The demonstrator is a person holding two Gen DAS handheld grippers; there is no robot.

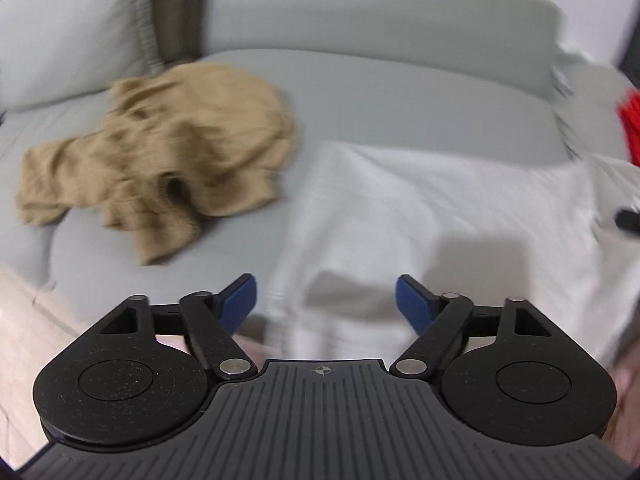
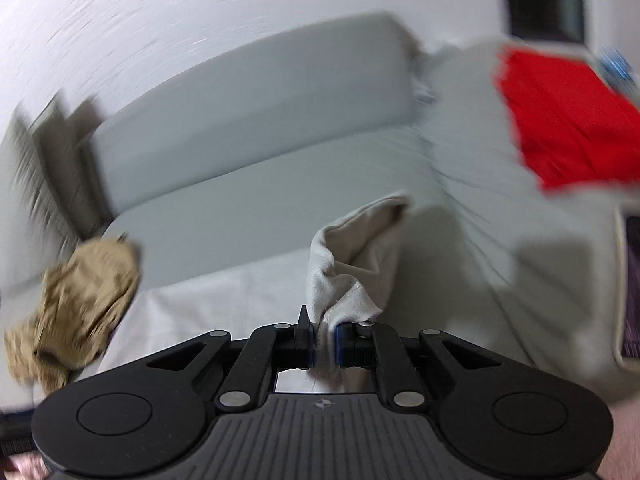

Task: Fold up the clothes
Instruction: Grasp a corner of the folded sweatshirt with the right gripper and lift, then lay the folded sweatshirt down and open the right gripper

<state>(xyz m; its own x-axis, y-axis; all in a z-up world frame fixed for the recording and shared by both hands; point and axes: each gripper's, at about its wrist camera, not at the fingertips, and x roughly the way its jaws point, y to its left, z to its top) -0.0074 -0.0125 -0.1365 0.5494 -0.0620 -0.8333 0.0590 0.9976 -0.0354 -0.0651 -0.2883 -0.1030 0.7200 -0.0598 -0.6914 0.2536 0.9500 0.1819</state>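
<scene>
A white garment (image 1: 440,208) lies spread over the grey sofa seat (image 1: 380,104). My left gripper (image 1: 326,304) hovers above its near edge, jaws wide open with nothing between the blue pads. In the right wrist view my right gripper (image 2: 325,342) is shut on a bunched fold of the white garment (image 2: 352,256), which stands up in a peak above the pads. More of this cloth (image 2: 224,300) lies flat on the seat to the left of the grip. Both views are blurred by motion.
A crumpled tan garment (image 1: 168,156) sits on the seat to the left, also in the right wrist view (image 2: 76,312). A red cloth (image 2: 568,120) lies on the sofa's right arm. A grey cushion (image 1: 68,28) leans at the back left. The backrest (image 2: 248,112) runs behind.
</scene>
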